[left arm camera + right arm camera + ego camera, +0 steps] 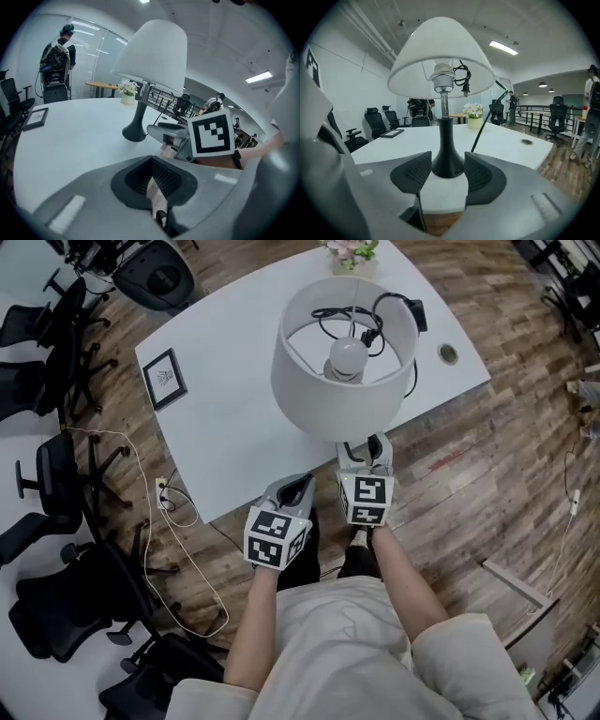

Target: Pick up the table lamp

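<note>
The table lamp (342, 390) has a wide white shade, a bare bulb (347, 357) and a black flared base (447, 161). It stands upright near the front edge of the white table (234, 399). My right gripper (366, 448) reaches in under the shade. It is open, and in the right gripper view (447, 171) the base shows between the two pads with neither pad touching it. My left gripper (298, 486) hangs off the table's front edge, left of the right one. Its jaws (152, 164) are closed together and hold nothing. The lamp's base (135, 131) lies ahead of it.
The lamp's black cord and plug (375, 310) are draped over the shade. Also on the table are a framed picture (164, 379), a flower pot (352, 254) and a cable hole (448, 353). Office chairs (56, 474) and a white cable (178, 549) occupy the floor at left. A person (56, 61) stands far back.
</note>
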The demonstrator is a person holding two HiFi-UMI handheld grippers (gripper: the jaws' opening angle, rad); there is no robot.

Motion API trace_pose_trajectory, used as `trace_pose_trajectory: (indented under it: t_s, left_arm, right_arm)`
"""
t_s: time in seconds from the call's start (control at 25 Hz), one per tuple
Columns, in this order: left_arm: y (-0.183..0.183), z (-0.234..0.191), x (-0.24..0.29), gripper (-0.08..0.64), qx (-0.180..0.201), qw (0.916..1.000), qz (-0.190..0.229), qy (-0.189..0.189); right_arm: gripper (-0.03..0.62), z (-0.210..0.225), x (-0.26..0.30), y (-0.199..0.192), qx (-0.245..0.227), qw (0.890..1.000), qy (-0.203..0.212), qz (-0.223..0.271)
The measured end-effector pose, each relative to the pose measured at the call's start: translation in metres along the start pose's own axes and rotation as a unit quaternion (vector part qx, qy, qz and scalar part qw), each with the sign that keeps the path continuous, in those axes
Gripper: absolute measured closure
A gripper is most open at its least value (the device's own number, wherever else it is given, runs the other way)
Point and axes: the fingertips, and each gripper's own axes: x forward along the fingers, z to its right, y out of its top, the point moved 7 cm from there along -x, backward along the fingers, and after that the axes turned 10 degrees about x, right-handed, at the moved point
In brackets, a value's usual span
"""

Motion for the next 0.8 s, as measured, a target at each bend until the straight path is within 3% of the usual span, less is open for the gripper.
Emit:
trace_pose_trajectory:
  t_s: [0.08,0.28,0.68,0.8]
  left_arm:
    - [-0.005,0.01,-0.007,0.559,-0.017,0.9998,0.008,0.011]
    - [-0.019,0.038,-0.029,0.559,-0.103,0.9917,0.056,0.052]
    - [-0.044,0.124,-0.047,0.558,-0.072,0.9941,0.055,0.06]
    - [-0.053,0.146,-0.058,0.558,-0.085,0.9922,0.06,0.069]
  right_arm:
    - [0.357,0.005,-0.018,-0.011,-0.004,0.999,0.024,-0.029]
    - [0.403,0.012,-0.07,-0.024,-0.023,0.994,0.086,-0.068]
    - [0.501,0.034,-0.171,-0.044,-0.073,0.982,0.144,-0.102]
    - [0.529,0.039,-0.201,-0.053,-0.08,0.979,0.153,-0.109]
